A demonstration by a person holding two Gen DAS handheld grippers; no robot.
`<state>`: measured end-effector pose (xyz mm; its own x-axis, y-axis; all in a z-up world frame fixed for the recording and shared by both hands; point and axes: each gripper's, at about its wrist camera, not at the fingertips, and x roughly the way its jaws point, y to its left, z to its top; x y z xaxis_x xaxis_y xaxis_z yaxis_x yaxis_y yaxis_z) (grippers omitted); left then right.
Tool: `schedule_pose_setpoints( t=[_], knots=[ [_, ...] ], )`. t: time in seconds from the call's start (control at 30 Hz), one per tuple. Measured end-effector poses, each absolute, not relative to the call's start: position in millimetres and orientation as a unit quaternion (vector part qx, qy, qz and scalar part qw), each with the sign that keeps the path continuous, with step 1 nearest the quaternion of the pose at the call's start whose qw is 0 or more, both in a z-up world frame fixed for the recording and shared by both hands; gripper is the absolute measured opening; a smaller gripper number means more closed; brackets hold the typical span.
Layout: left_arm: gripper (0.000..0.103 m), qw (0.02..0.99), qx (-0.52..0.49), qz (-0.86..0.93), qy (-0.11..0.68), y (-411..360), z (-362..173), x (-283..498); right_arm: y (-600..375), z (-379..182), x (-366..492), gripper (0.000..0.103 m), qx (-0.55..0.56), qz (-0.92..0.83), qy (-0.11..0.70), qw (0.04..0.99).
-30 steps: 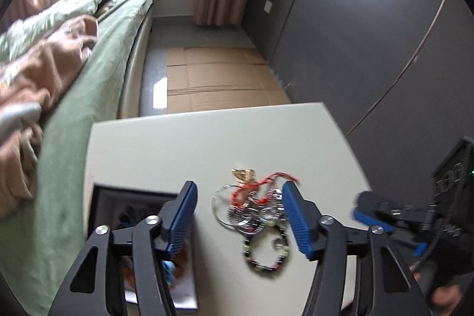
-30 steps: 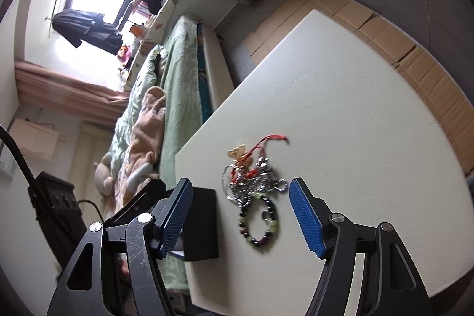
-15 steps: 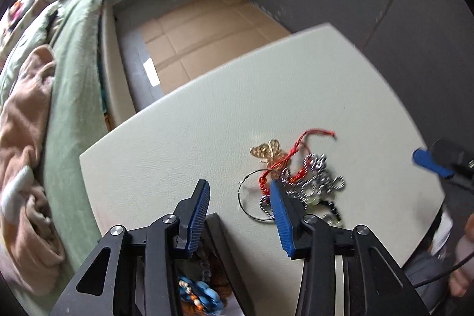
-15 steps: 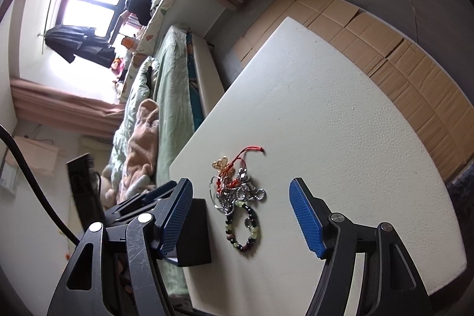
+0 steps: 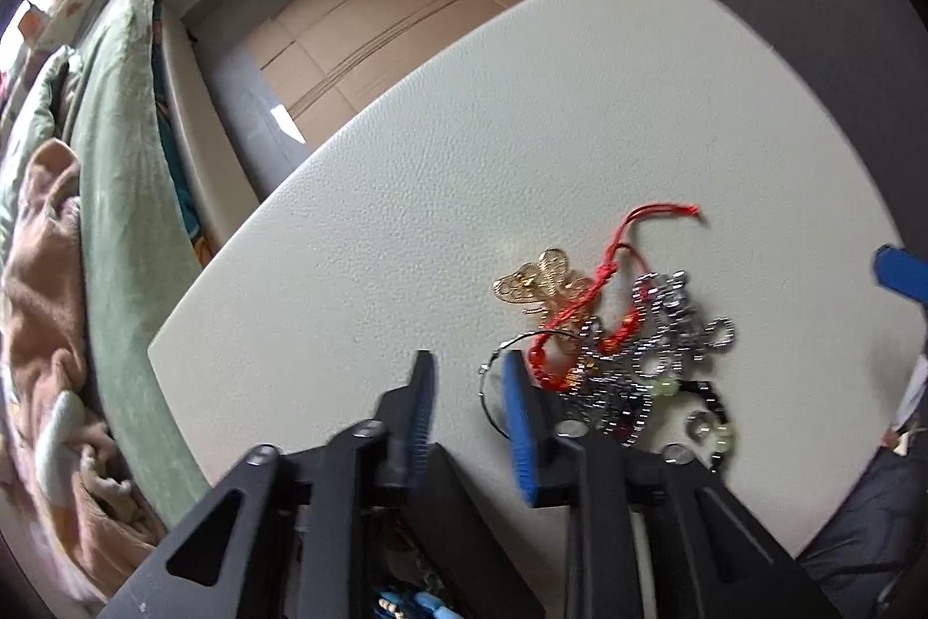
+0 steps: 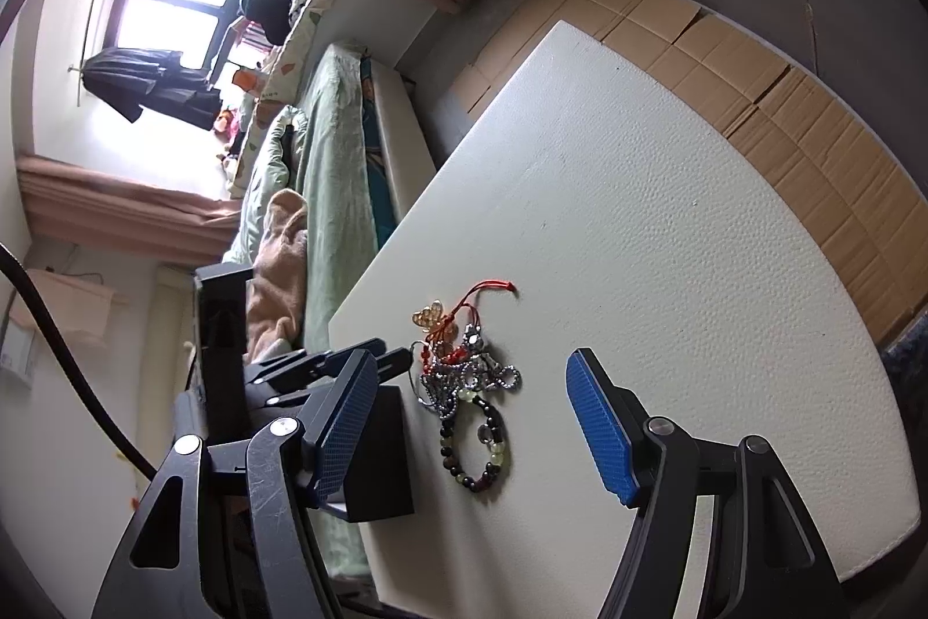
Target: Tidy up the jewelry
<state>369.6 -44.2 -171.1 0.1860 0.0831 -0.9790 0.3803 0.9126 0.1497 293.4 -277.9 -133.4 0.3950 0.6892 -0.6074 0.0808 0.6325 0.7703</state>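
Left gripper (image 5: 467,375): jaws narrowed to a slim gap with nothing between them, tips low over the table (image 5: 580,97); its right finger (image 5: 519,422) lies over the thin hoop's near edge.
Right gripper (image 6: 470,422): jaws spread wide, holding nothing, hovering above the table with the bead bracelet showing between the fingers.
Jewelry pile (image 5: 615,346): tangled on the table just ahead and to the right of the left gripper's tips; its long axis runs from the bracelet nearest the grippers out to the red cord's tail.
Red cord (image 5: 615,271): its loose end points away from both grippers, toward the far table edge.
Butterfly (image 5: 536,279): gold, flat on the table at the pile's far-left side, touching the cord.
Hoop (image 5: 493,381): thin wire ring at the pile's left edge, partly under the left gripper's right finger.
Chain (image 5: 667,329): silver links heaped in the middle, under the cord.
Bracelet (image 6: 478,445): dark and pale beads, a closed loop at the pile's near end.
Box (image 6: 377,456): black, directly under the left gripper, left of the pile.
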Motion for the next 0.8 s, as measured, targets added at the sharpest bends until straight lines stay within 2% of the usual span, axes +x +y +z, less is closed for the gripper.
schedule_pose_setpoints(
  t=[0.2, 0.23, 0.3, 0.4, 0.8],
  knots=[
    [0.019, 0.749, 0.179, -0.101, 0.629, -45.6, -176.6, 371.5, -275.0, -133.7, 294.8, 0.068, 0.375, 0.202, 0.512, 0.746],
    [0.011, 0.75, 0.172, -0.105, 0.63, -45.2, -176.2, 371.3, -274.4, -133.8, 295.2, 0.068, 0.374, 0.201, 0.513, 0.746],
    [0.004, 0.751, 0.163, -0.116, 0.629, -45.2, -176.9, 370.0, -272.3, -133.6, 295.7, 0.068, 0.373, 0.203, 0.513, 0.746],
    [0.003, 0.763, 0.173, -0.111, 0.613, -43.5, -173.8, 365.0, -266.7, -134.1, 297.9, 0.068, 0.367, 0.207, 0.516, 0.746],
    [0.003, 0.808, 0.099, -0.107, 0.571, -16.4, -122.6, 343.7, -251.7, -138.2, 308.4, 0.068, 0.355, 0.211, 0.524, 0.745]
  ],
)
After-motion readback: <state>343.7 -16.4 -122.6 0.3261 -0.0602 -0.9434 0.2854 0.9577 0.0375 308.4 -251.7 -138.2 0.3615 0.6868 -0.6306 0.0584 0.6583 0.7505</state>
